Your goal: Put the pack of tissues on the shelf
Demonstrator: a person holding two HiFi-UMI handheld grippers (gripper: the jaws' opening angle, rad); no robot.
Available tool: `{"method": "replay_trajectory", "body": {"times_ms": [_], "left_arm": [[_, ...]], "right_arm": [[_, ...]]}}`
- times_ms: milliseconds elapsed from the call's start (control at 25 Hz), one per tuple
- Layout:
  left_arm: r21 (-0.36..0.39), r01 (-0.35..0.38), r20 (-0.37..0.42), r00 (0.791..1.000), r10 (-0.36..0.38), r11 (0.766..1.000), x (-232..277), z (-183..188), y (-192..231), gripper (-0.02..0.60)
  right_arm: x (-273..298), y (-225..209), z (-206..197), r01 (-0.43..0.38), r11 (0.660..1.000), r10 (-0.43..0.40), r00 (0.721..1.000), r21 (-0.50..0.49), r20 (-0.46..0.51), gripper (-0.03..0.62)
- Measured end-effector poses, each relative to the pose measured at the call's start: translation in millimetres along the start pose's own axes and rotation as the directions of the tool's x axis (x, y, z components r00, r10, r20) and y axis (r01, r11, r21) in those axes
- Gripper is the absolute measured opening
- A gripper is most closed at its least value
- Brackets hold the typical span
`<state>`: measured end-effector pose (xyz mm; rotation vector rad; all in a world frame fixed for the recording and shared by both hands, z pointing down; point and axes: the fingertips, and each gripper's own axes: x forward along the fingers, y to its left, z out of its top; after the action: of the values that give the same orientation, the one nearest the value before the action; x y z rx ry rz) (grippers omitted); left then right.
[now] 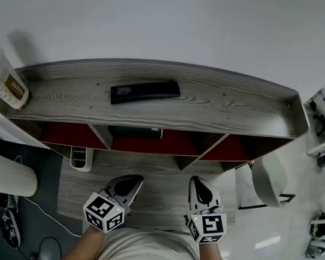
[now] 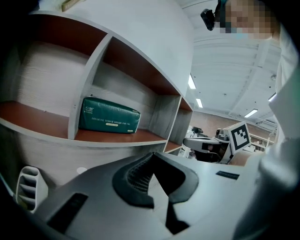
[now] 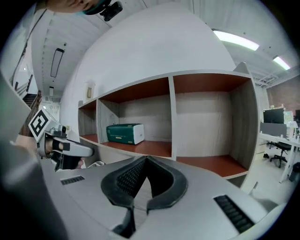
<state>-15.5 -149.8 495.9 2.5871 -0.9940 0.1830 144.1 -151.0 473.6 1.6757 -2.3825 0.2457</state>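
Note:
The green pack of tissues point(image 1: 135, 132) lies in the middle compartment of the grey wooden shelf point(image 1: 231, 115), on its red-brown board. The same pack point(image 2: 108, 115) shows in the left gripper view, and in the right gripper view the pack point(image 3: 123, 133) sits to the left of a divider. My left gripper point(image 1: 135, 180) and right gripper point(image 1: 198, 183) hover side by side in front of the shelf, well short of it. Both are shut with nothing between the jaws: the left gripper point(image 2: 152, 157) and the right gripper point(image 3: 146, 161) each have their pads meeting at the tip.
A long black flat object point(image 1: 144, 91) lies on the shelf top, and a coffee cup point(image 1: 3, 79) lies at its left end. A white holder point(image 1: 81, 158) stands by the shelf's lower left. A white roll point(image 1: 5, 172) is at the left, a pale chair point(image 1: 270, 180) at the right.

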Motion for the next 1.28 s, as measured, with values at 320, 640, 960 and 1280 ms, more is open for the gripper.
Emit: {"method": "replay_trajectory", "body": {"times_ms": [320,640,960,1280], "left_arm": [[0.057,0.025,0.008,1.0,-0.026,0.998,10,9,-14,0.014],[0.094,0.068,0.016,0.997,-0.069,0.993,10,14,-25,0.014],[0.101,0.083,0.005,0.996,-0.084,0.991,7,12,-24,0.014],[0.092,0.072,0.003,0.997,-0.073,0.993,1,10,-15,0.014]], "right_arm": [[-30,-13,-17,0.018,1.0,-0.017,0.999,0.026,-0.036,0.026],[-38,-11,-21,0.017,1.0,-0.016,0.999,0.026,-0.035,0.026],[-36,-5,-14,0.017,1.0,-0.017,1.0,0.009,0.002,0.026],[-30,4,-16,0.008,1.0,-0.008,1.0,0.01,-0.009,0.026]]}}
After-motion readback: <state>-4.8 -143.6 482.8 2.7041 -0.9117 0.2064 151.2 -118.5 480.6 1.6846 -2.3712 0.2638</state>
